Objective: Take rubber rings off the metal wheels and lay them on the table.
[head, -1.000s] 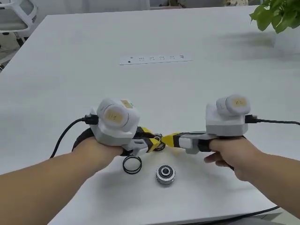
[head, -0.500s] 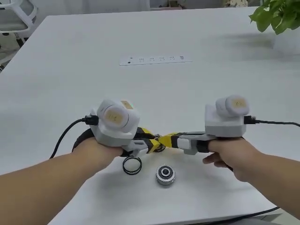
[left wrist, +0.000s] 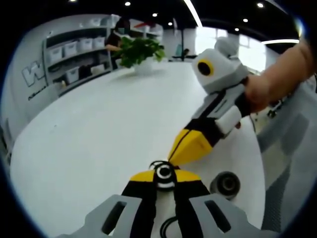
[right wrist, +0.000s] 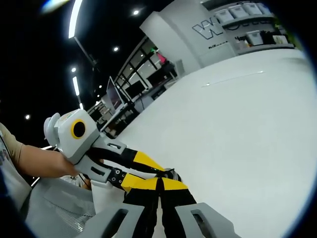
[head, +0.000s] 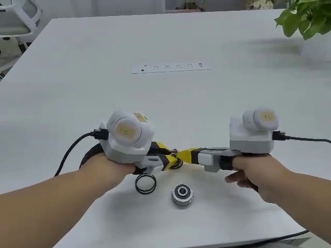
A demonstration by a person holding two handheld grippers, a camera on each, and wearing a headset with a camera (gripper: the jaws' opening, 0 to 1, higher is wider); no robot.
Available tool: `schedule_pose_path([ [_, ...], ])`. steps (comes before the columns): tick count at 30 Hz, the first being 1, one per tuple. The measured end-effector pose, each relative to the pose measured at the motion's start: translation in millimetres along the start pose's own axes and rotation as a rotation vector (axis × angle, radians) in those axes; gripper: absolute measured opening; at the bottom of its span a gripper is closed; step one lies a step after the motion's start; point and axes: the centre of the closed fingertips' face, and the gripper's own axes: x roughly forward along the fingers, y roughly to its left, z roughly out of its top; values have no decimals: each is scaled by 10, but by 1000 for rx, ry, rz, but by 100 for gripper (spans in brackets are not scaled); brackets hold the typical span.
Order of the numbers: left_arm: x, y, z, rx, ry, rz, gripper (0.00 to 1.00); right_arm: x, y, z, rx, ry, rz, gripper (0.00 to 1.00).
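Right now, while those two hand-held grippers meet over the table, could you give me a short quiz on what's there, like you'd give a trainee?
1. True or false: a loose rubber ring already lies on the table.
2. What sits between the left gripper's jaws? A) a plant leaf B) a small metal wheel C) a cable
3. Fill in: in the head view, the second wheel lies on the table to the ___ of the ring.
Key: 1 true; 2 B; 3 right.
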Motion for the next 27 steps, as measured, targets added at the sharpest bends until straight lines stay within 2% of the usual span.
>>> schedule_pose_path([
  [6, 0, -12, -2, -3, -1, -9, 13, 3, 108, -12, 14, 4, 52, 0],
  [7, 0, -12, -2, -3, -2, -7, 13, -4, 154, -4, 20, -1, 80, 0],
  [8, -1, -10, -3, -2, -2, -6, 13, -3, 256, 56, 46, -34, 130, 0],
  [9, -1, -9, -3, -2, -3, -6, 13, -5, 239, 10, 52, -6, 107, 0],
  [10, -1, -11, -2, -2, -4, -6, 13, 6, 226, 15, 23, -10, 97, 0],
  [12, -1, -11, 0, -5, -4, -4, 13, -2, 221, 20, 37, -16, 89, 0],
  [14, -1, -9, 1, -11, -3, -1, 13, -19, 139, 26, 24, -19, 39, 0],
  [17, 0, -10, 2, -19, -4, -2, 13, -37, 79, -20, 9, -2, -2, 0],
  [27, -8, -22, 11, -21, -2, -18, 16, -34, 48, -13, -3, 4, 0, 0],
])
